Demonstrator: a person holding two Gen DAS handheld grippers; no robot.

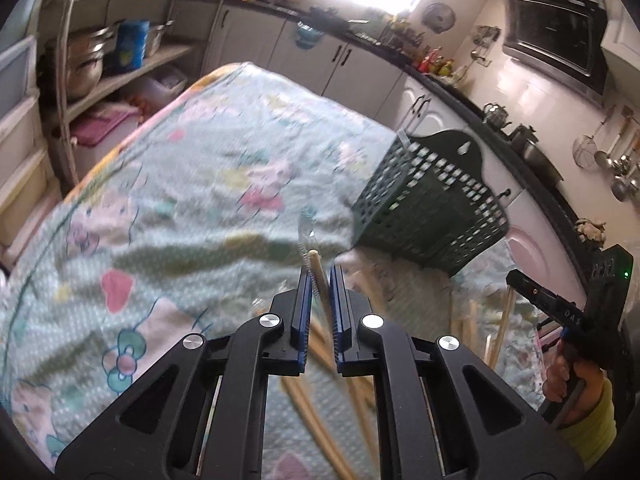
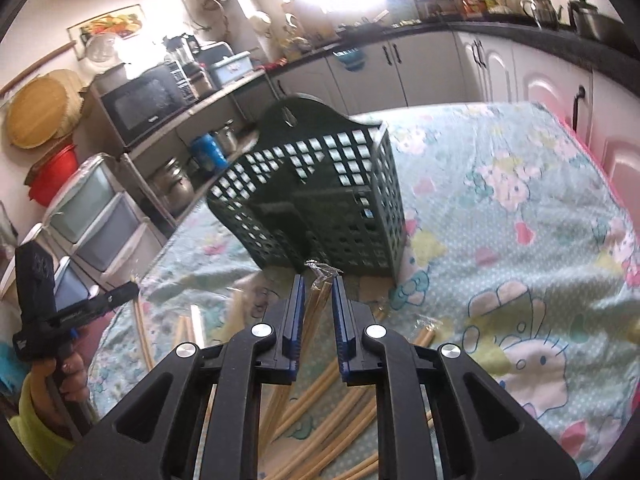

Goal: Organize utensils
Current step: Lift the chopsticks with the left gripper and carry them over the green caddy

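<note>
My left gripper [image 1: 321, 280] is shut on a single wooden chopstick [image 1: 315, 260] in a clear wrapper, held above the table. My right gripper [image 2: 318, 284] is shut on a wrapped pair of chopsticks [image 2: 316, 306], also lifted. A dark green lattice basket [image 1: 432, 200] [image 2: 320, 192] stands upright on the cloth just beyond both grippers. Several loose chopsticks [image 2: 320, 384] [image 1: 304, 400] lie on the cloth under the grippers. Each view shows the other gripper from the side, held by a hand in a yellow-green sleeve: the right one [image 1: 516, 280] and the left one [image 2: 128, 290].
A pastel cartoon-print cloth [image 1: 192, 200] covers the table. Shelves with metal pots [image 1: 88, 64] and plastic drawers [image 2: 100, 216] stand on one side, white cabinets under a dark counter [image 2: 500, 32] behind. A microwave [image 2: 144, 100] sits on a shelf.
</note>
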